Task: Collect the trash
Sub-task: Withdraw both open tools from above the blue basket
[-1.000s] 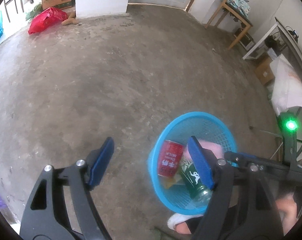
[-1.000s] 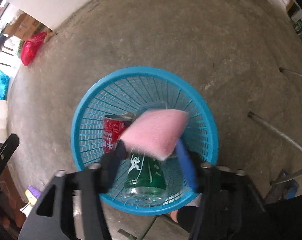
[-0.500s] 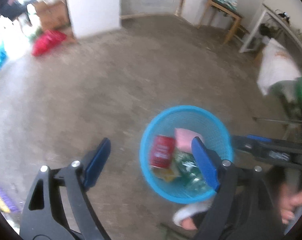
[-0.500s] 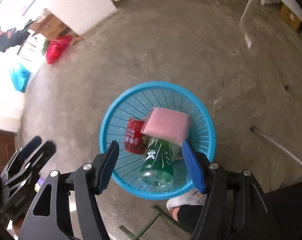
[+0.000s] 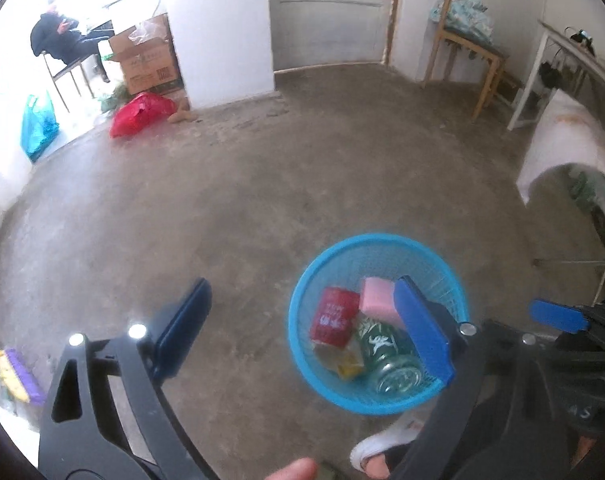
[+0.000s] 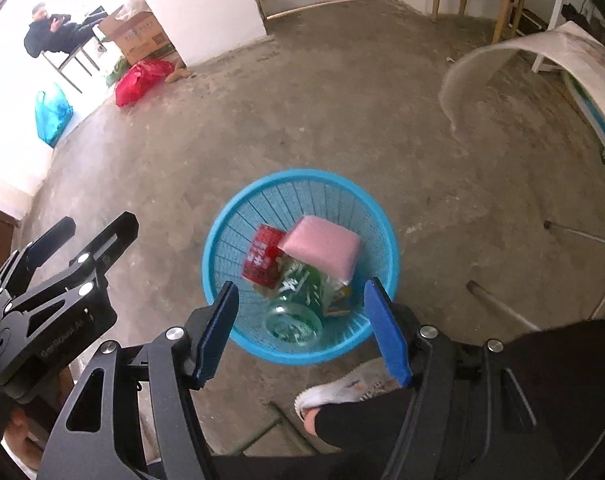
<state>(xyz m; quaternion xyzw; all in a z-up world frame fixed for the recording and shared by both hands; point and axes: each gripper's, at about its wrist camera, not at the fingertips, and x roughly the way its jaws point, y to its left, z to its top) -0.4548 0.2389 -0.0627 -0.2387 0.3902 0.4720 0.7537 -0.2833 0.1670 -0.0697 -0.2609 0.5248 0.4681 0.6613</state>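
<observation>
A blue plastic basket [image 5: 302, 300] [image 6: 386, 240] stands on the concrete floor. Inside lie a red can [image 5: 334, 316] [image 6: 262, 256], a pink sponge [image 5: 376, 300] [image 6: 322, 248], a green bottle [image 5: 382, 344] [image 6: 298, 292] and a yellow packet [image 5: 342, 360]. My left gripper [image 5: 300, 286] hangs above and left of the basket, its jaws opening with nothing between them. My right gripper [image 6: 302, 285] is open above the basket's near rim and holds nothing. The left gripper [image 6: 94, 226] also shows at the left of the right wrist view.
A red bag [image 5: 142, 114], a blue bag [image 5: 38, 128] and cardboard boxes [image 5: 146, 60] sit by the far wall, near a seated person [image 5: 62, 36]. A wooden chair [image 5: 462, 40] and a curved white sheet [image 6: 522, 56] stand right. A white shoe [image 6: 342, 392] is beside the basket.
Both grippers have risen away from the basket. The pink sponge, between my right fingers a second ago, now lies in the basket. The left jaws have widened.
</observation>
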